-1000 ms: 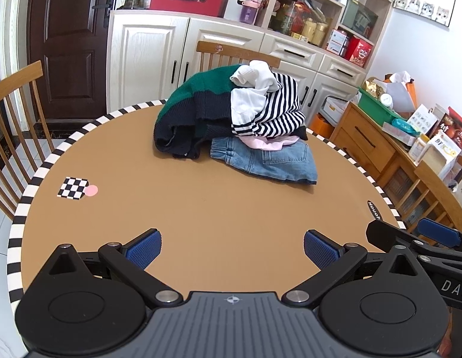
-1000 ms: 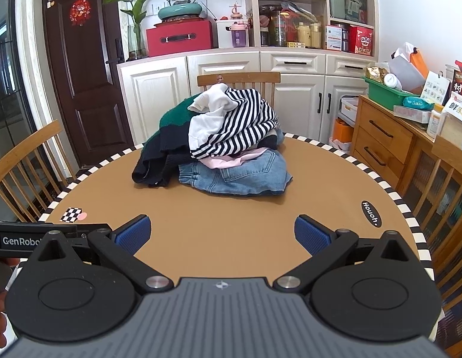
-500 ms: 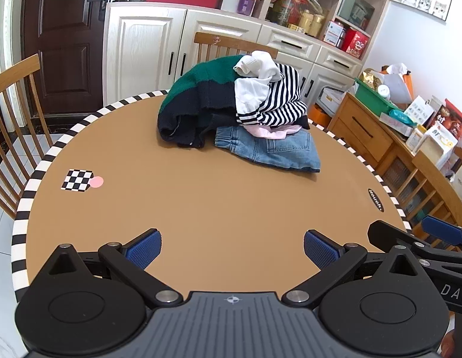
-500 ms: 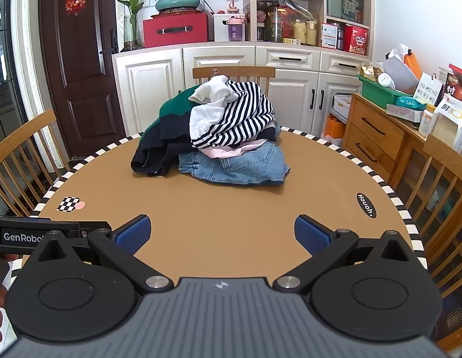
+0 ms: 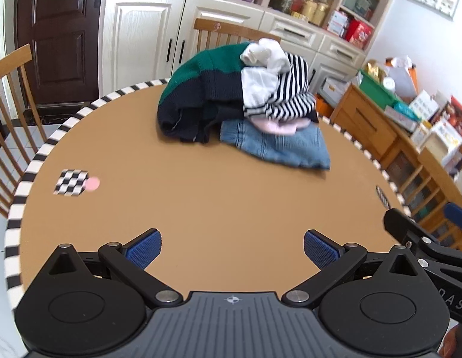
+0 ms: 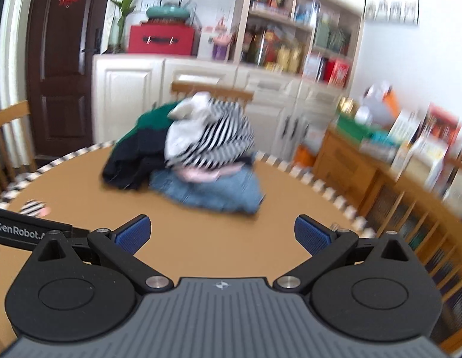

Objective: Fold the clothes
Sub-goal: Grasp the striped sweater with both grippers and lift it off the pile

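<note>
Left gripper, black with blue ribbed pads: jaws spread wide, nothing between them, held above the near part of the table. Right gripper, same build: jaws likewise apart and empty; its view is motion-blurred. In the left wrist view the right gripper's body appears at the right edge.

Surface: a round tan table with a black-and-white striped rim. A small black-and-white checkered marker with a pink dot lies near the left rim; a small dark oval label sits near the right rim.

Task items: a heap of unfolded clothes at the far side of the table, well apart from both grippers. It comprises a green and dark navy knitted sweater on the left, a black-and-white striped top with white parts on the upper right, a pale pink garment under the striped top, and blue denim jeans at the bottom.

Room: a wooden chair behind the heap, another wooden chair at left, white cabinets bearing a red box, cluttered shelves, a dark brown door, and a low wooden sideboard at right.
</note>
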A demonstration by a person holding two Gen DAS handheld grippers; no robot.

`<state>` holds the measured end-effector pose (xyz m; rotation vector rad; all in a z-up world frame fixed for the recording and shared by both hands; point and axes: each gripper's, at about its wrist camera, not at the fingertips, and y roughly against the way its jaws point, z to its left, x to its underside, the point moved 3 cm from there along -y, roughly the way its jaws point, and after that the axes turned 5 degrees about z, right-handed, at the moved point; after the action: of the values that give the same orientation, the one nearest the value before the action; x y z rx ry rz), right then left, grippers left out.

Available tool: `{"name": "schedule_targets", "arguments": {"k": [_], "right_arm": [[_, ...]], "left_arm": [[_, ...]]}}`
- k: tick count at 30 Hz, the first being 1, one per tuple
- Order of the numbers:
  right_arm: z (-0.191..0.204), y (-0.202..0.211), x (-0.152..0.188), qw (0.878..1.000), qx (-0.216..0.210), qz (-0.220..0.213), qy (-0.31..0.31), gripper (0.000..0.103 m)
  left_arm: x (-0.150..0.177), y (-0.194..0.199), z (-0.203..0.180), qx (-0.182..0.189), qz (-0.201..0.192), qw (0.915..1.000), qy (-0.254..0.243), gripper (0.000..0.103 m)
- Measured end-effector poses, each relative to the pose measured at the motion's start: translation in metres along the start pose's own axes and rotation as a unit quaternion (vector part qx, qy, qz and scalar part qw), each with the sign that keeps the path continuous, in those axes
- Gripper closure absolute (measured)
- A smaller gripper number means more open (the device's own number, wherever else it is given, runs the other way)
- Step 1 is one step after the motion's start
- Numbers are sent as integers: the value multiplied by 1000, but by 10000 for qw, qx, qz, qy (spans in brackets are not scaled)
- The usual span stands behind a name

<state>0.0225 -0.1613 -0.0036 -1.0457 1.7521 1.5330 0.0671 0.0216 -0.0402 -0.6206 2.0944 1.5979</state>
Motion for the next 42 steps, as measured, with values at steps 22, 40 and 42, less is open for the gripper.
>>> {"name": "schedule_targets", "arguments": {"k": [22, 40, 42], "right_arm": [[22, -279, -84, 9881, -1474, 59, 432, 41], [-19, -256, -84, 9767, -2073, 14, -558, 95], [-36, -226, -87, 9760, -2064, -94, -692, 95]], "left_arm": [[-265, -195, -30, 868, -1150, 9810, -1299, 18], [-275, -209, -14, 1794, -864, 9800, -56, 94], [-263, -178, -10, 1952, -903, 9766, 41, 94]]}}
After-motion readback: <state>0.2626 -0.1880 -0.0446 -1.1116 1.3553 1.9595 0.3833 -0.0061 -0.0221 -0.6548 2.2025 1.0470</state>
